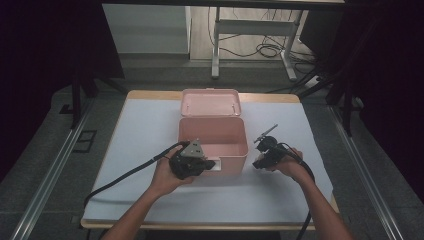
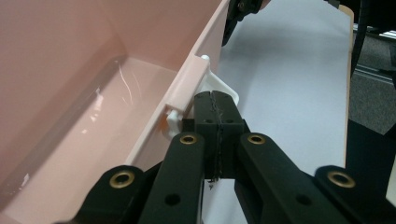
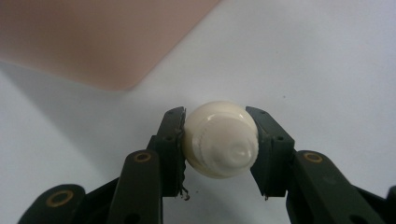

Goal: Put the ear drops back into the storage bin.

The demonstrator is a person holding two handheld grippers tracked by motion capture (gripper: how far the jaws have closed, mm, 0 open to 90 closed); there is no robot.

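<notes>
Evidently the left gripper (image 2: 217,116), jaws pressed together, clamps the white latch (image 2: 223,87) on the front wall of the open pink box (image 1: 212,135), steadying it. At the box's three o'clock, the right gripper (image 3: 219,140) pinches a cream ball (image 3: 220,138) above the white mat (image 1: 280,190), likely to drop it inside.

Dim room, grey floor (image 1: 45,150), white desk frame (image 1: 250,30), tangled cables (image 1: 267,50) behind.
</notes>
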